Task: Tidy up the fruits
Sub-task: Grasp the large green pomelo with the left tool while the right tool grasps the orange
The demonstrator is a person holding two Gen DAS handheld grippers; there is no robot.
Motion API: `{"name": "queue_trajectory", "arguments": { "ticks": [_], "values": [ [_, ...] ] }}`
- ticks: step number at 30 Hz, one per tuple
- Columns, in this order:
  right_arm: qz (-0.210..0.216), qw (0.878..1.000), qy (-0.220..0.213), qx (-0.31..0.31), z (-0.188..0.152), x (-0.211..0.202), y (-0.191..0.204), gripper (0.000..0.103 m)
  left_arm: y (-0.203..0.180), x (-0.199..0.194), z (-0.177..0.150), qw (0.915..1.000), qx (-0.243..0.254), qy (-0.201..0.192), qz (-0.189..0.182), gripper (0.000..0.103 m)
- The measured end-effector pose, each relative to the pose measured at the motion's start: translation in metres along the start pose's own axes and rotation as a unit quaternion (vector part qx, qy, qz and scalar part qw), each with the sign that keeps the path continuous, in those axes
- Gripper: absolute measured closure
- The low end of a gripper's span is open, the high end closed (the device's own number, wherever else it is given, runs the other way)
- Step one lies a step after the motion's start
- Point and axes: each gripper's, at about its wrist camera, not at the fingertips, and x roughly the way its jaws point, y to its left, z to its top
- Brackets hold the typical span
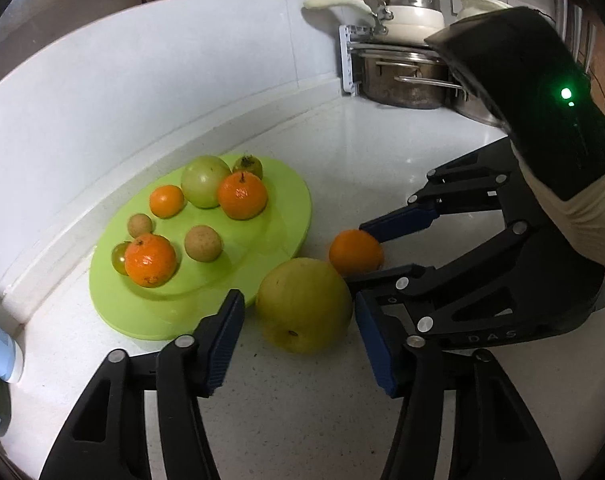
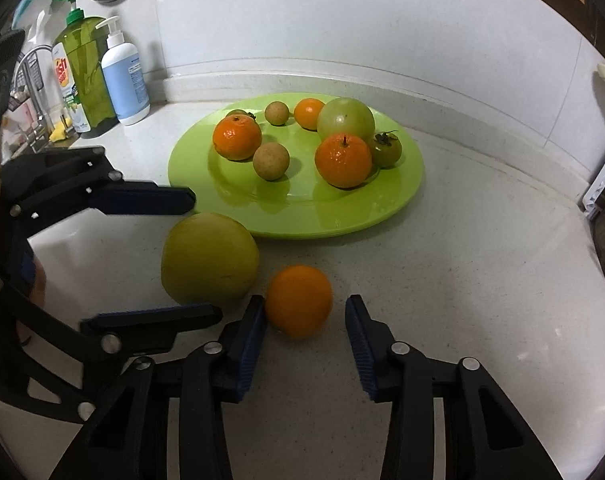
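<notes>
Two fruits are left on the table (image 2: 482, 280) by my reading, both just off the near rim of the green plate (image 2: 406, 196). Nearest, low in the right wrist view, my right hand-held gripper (image 2: 305, 320) straddles the loose orange (image 2: 299, 300); its left pad looks to touch the fruit, the right pad stands clear, so it is released, not gripping. Just left of that, the big yellow-green fruit (image 1: 304, 305) sits between the fingers of my left hand-held gripper (image 1: 298, 340), with a gap at each side: also released. Farther up, the plate carries eight pieces: three oranges, two round tan fruits, a large pale green fruit and two small dark green ones with stalks. I judge the sorting mostly done, with two lifts remaining. Soap bottles (image 2: 102, 76) stand at upper left.
</notes>
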Motion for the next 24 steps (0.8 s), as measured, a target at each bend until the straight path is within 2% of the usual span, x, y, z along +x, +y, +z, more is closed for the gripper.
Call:
{"name": "queue_trajectory", "arguments": {
  "ticks": [4,16,24],
  "values": [
    [0.001,1.000,0.000,0.004,-0.001,0.000,0.000,0.070,0.001,0.003,0.001,0.9999,-0.009,0.006,-0.009,0.053],
    [-0.001,0.999,-0.005,0.039,-0.008,-0.007,-0.003,0.070,0.002,0.001,0.001,0.9989,-0.041,0.022,-0.005,0.054],
    [-0.007,0.997,-0.011,0.073,-0.017,-0.023,-0.001,0.070,-0.001,-0.020,-0.004,0.9965,-0.081,0.021,0.004,0.054]
  ]
}}
